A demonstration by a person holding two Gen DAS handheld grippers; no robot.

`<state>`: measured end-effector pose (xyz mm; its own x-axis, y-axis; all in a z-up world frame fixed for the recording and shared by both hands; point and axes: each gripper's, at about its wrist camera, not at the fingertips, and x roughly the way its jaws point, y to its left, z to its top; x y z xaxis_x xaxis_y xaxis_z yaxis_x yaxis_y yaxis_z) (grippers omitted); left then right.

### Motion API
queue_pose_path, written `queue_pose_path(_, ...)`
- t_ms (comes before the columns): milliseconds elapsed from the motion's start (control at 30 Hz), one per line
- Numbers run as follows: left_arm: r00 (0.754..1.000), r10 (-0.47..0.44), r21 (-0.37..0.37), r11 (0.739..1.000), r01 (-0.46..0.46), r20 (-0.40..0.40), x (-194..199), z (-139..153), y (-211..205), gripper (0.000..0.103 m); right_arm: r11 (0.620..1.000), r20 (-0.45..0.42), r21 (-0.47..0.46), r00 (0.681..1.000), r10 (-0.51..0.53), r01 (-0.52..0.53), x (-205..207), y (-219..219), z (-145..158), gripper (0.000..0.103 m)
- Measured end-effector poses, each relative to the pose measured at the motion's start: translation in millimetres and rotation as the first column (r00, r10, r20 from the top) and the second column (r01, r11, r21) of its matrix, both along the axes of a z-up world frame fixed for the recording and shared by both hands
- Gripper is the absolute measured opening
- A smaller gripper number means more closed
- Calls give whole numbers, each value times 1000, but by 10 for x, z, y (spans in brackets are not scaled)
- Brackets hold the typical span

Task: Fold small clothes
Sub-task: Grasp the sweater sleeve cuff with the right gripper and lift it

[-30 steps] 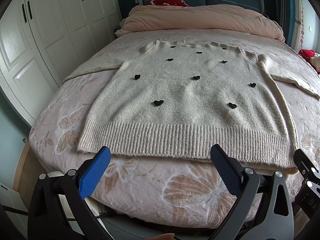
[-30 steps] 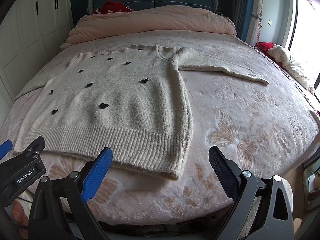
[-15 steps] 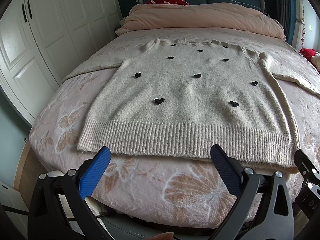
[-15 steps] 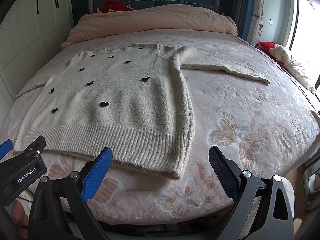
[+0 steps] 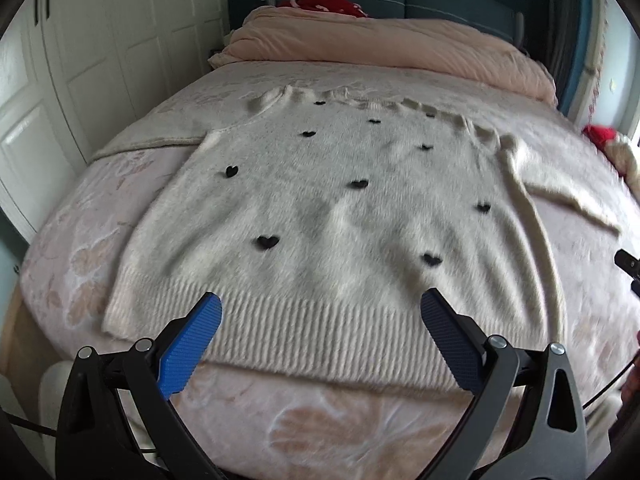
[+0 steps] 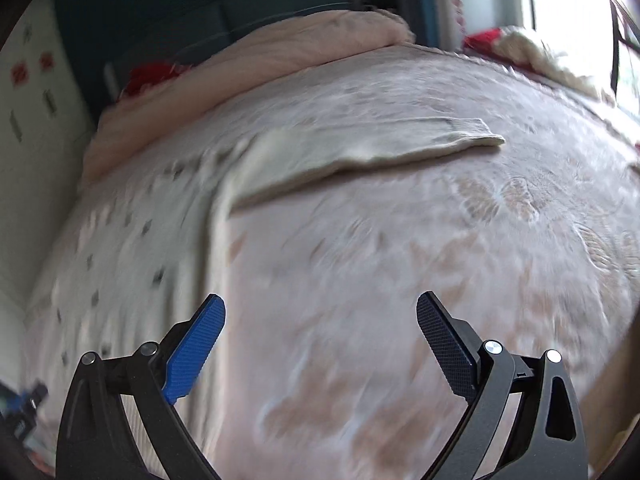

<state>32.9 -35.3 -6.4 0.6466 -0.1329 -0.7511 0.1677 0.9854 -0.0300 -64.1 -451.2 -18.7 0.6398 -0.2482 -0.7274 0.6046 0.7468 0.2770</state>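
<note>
A cream knitted sweater with small black hearts lies flat, front up, on the bed. My left gripper is open and empty, hovering over the ribbed hem. My right gripper is open and empty above the bare bedspread to the right of the sweater's body. The sweater's right sleeve stretches out ahead of it towards the right. This view is blurred by motion. The left sleeve lies out to the left.
The bed has a pink floral cover. A folded pink duvet lies at the headboard. White wardrobe doors stand on the left. Red and cream clothes lie at the bed's right edge.
Both grippers have moved forward over the bed. The left is now over the hem. The right has swung right and forward towards the right sleeve. Both stay open.
</note>
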Motion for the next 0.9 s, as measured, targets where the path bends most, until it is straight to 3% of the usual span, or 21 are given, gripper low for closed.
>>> queue_pose_path(100,999,52,-72,996,-53,-15,209,7,-59,98,993,76,98,994,-75,68,129,-807,-131,94)
queue_pose_path(200,996,89,-99,991,-90,-14,381,-15,-141,98,978,107,156,982,-157,139,292,-1423,-314,89)
queue_pose_path(333,995,96,-60,993,-97,-6,565,-69,-289,98,948,127,240,962,-243,208,518,-2030,-586,68)
queue_pose_path(500,997,78,-15,997,-78,-23,727,-190,-396,98,935,125,250,949,-290,253,747,-2371,-782,57)
queue_pose_path(533,997,75,-13,997,-75,-26,751,-202,-410,98,934,130,250,948,-292,254,802,-2413,-785,51)
queue_pose_path(600,997,68,-11,998,-68,-32,791,-233,-433,98,932,137,262,946,-293,250,885,-2509,-795,17)
queue_pose_path(633,997,64,-12,998,-65,-35,815,-247,-442,98,929,145,275,944,-295,248,902,-2538,-791,12)
queue_pose_path(700,998,57,-17,998,-57,-34,851,-257,-444,98,935,185,240,934,-306,260,925,-2506,-633,12)
queue_pose_path(767,998,55,-24,998,-56,-29,879,-252,-428,98,960,289,192,924,-253,202,1054,-2314,-256,12)
queue_pose_path(800,998,56,-30,998,-57,-27,892,-247,-417,98,972,333,174,920,-206,155,1153,-2178,-82,12)
queue_pose_path(900,998,66,-55,996,-67,-18,940,-213,-330,98,996,441,39,895,60,-86,1727,-1416,560,12)
